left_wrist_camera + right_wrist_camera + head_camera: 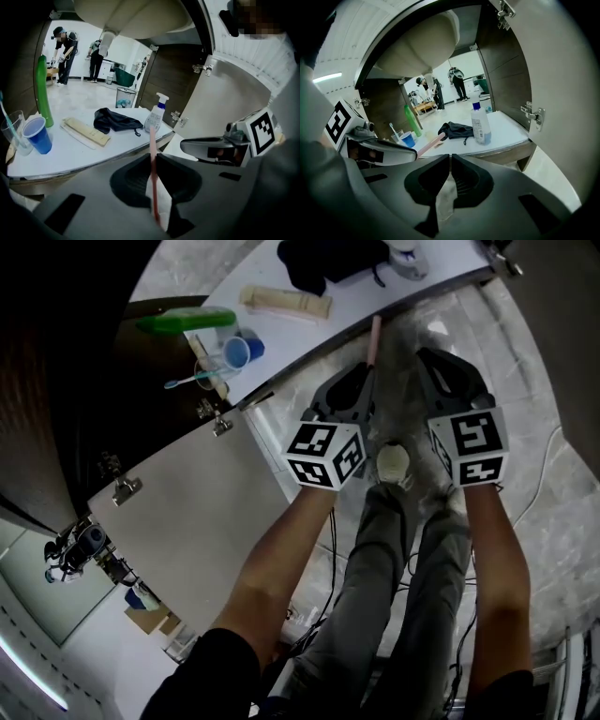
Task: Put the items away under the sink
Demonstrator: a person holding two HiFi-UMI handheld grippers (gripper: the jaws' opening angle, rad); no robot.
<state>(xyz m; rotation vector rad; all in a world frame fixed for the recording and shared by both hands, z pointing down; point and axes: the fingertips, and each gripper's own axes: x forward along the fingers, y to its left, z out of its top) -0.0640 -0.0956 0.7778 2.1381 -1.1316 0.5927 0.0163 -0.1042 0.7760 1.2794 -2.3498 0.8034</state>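
- The left gripper point(152, 157) has its jaws pinched narrow on a thin pink plastic stick point(152, 140). It may be a toothbrush handle, though its far end is too small to tell.
- The stick points forward, and its tip is just at the front edge of the white shelf under the sink point(93, 154).
- The right gripper point(450, 161) has its jaws drawn together with nothing between them. It hangs beside the left one, short of the front edge.
- Several things already lie on the shelf:
  - At the left end are a tall green bottle point(43, 91), a blue plastic cup point(37, 136) and a clear cup with a toothbrush point(13, 131).
  - In the middle are a flat beige packet point(86, 131) and a black cloth pouch point(115, 119).
  - Toward the front right corner is a white spray bottle point(155, 115).
- The step in hand looks like stowing the pink stick.
- The next move calls for carrying it past the front edge to the bare patch in front of the packet, then letting go.
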